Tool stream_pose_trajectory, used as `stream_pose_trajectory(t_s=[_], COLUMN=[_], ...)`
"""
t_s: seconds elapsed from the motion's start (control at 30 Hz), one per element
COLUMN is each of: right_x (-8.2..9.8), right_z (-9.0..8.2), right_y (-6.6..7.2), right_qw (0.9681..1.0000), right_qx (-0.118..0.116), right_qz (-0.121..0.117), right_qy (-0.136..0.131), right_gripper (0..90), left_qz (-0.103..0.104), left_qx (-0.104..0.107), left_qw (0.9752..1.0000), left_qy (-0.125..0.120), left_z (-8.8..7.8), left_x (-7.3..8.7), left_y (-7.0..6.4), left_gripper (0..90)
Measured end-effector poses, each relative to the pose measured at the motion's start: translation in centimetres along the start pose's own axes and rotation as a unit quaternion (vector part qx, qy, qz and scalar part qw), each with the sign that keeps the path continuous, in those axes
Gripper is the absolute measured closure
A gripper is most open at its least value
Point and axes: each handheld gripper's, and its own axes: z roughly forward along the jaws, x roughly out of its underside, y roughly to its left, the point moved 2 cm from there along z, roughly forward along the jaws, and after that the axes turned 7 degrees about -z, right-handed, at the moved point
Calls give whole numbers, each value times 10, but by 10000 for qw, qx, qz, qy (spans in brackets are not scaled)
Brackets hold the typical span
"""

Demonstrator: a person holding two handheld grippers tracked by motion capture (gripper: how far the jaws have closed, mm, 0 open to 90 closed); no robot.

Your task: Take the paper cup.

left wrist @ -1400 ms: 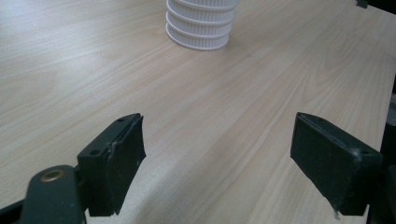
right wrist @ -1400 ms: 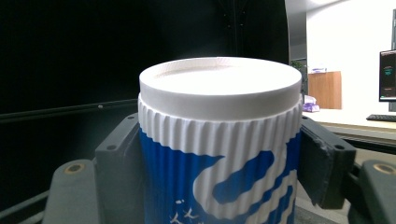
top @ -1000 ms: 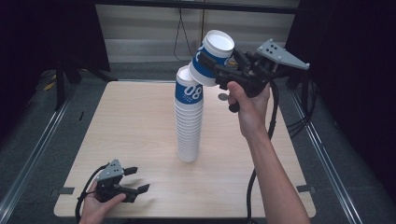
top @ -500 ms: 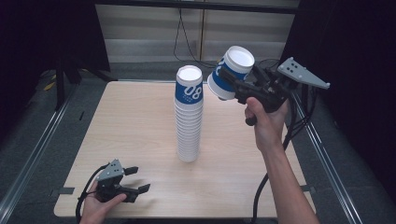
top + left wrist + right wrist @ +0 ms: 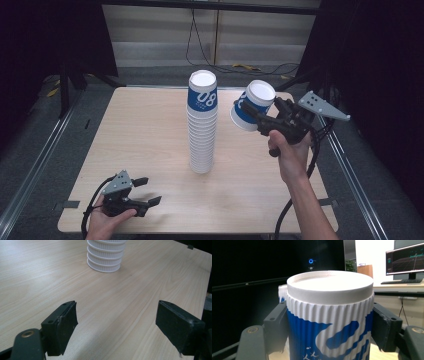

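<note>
A: Item one, the blue-and-white ribbed paper cup [image 5: 252, 105]?
B: Held off the table, tilted, clamped at its sides by the right gripper [image 5: 250, 114]; in the right gripper view the ribbed wall [image 5: 329, 322] sits between the two black jaws, both pressed against it; white rim above the fingers.

A: Item two, the tall stack of blue-and-white ribbed paper cups [image 5: 202, 122]?
B: Upright on the pale wooden table [image 5: 140, 135]; beside the held cup, apart from it; well ahead of the left gripper's fingers, its white base [image 5: 106, 255] showing at the top of the left gripper view.

A: Item three, the left gripper [image 5: 147, 191]?
B: Low at the table's near edge, in the person's hand [image 5: 107, 220]; fingers [image 5: 66, 322] spread wide; bare wood between them, nothing gripped.
</note>
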Motion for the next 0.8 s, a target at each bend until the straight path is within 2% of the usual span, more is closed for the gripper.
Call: stream_pose_trajectory(t_s=[0.03,0.07,0.1,0.13,0.23,0.47,0.63,0.73,0.8], right_x=[0,9,9,17,28,44,60,69,75], right_z=[0,-2,-2,-3,-3,-5,-8,-9,-9], right_y=[0,2,2,5,7,11,17,22,24], right_qw=[10000,10000,10000,9999,9998,9993,9983,9975,9967], right_qx=[0,-9,-9,-16,-70,-146,-271,-349,-404], right_qz=[0,8,8,8,71,162,235,263,297], right_qy=[0,55,55,108,158,291,454,564,631], right_gripper=[264,264,264,265,265,265,265,265,265], left_qz=[0,-24,-36,-27,11,43,79,173,139], left_qx=[0,-3,-6,-21,13,34,107,127,136], left_qw=[10000,10000,10000,10000,10000,10000,9999,9997,9997], left_qy=[0,-6,-9,-13,-23,-71,-78,-105,-120], left_z=[0,0,0,0,0,1,3,2,3], left_x=[0,0,0,-1,-1,-3,-7,-12,-15], left_y=[0,0,1,1,-1,-3,-6,-9,-10], left_gripper=[173,174,174,175,186,190,183,173,170])
